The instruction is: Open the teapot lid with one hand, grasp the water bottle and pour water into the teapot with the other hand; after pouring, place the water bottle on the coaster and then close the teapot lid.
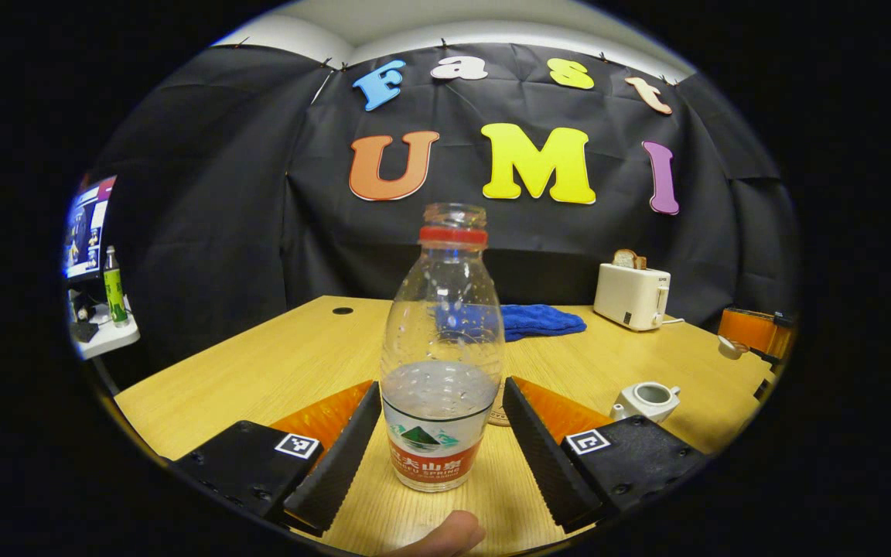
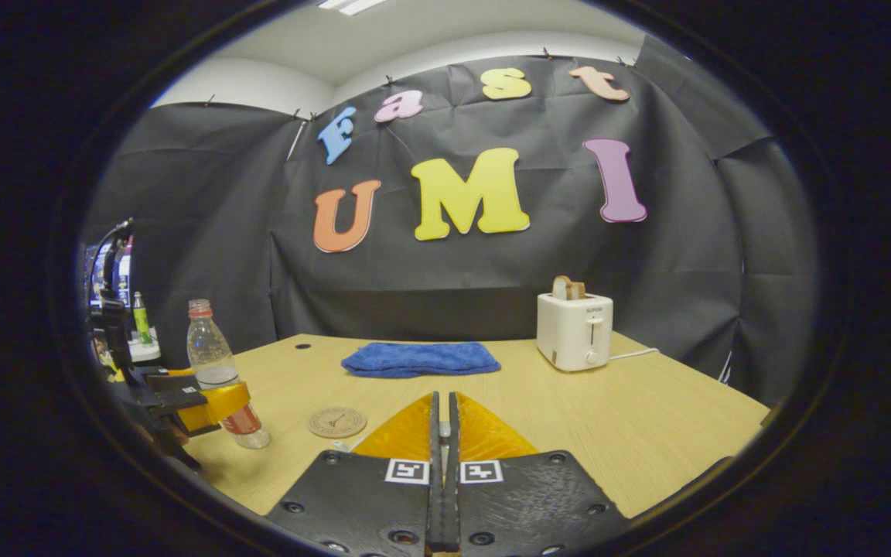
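Observation:
A clear water bottle (image 1: 442, 363) with a red neck ring and no cap stands on the wooden table, about half full. My left gripper (image 1: 441, 387) is shut on it, both fingertips against its sides at the water line. From the right gripper view, the bottle (image 2: 209, 348) stands at the left with my left gripper (image 2: 217, 404) around it. The white teapot (image 1: 646, 400) sits lidless to the right. My right gripper (image 1: 728, 342) hovers beyond it with the small white lid (image 1: 732, 347) at its tip. The right gripper (image 2: 442, 402) has its jaws together. A round coaster (image 2: 337, 422) lies nearby.
A blue cloth (image 2: 420, 359) lies at the back of the table (image 2: 646, 418). A white toaster (image 2: 575, 331) with bread in it stands at the back right. A side shelf with a green bottle (image 1: 114, 288) and a screen is off the table's left.

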Available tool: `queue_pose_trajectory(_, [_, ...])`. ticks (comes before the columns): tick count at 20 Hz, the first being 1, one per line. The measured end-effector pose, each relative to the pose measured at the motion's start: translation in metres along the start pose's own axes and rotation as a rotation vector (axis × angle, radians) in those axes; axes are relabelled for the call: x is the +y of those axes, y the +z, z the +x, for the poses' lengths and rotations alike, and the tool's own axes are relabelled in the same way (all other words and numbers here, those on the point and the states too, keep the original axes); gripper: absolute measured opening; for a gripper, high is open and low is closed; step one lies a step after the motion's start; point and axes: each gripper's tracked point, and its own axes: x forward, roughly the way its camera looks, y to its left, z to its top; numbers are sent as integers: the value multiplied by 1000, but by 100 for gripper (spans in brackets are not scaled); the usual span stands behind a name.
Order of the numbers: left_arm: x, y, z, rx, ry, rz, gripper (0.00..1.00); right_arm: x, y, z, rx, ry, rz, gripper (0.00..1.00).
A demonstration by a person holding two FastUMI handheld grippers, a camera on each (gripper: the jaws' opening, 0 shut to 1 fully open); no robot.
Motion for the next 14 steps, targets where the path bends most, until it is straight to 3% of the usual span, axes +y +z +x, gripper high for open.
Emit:
queue_pose_trajectory(5, [-4, -1, 9, -23, -53, -67, 93, -7, 7, -2, -16, -7, 11, 0])
queue_pose_trajectory(6, [-2, 1, 6, -30, -51, -55, 84, -7, 7, -1, -14, -5, 17, 0])
queue_pose_trajectory(9, [-2, 2, 0, -10, -28, -36, 80, -13, 8, -2, -8, -11, 18, 0])
queue_pose_trajectory(14, [-9, 22, -14, -32, 14, 92, 79, -24, 20, -7, -16, -18, 5, 0])
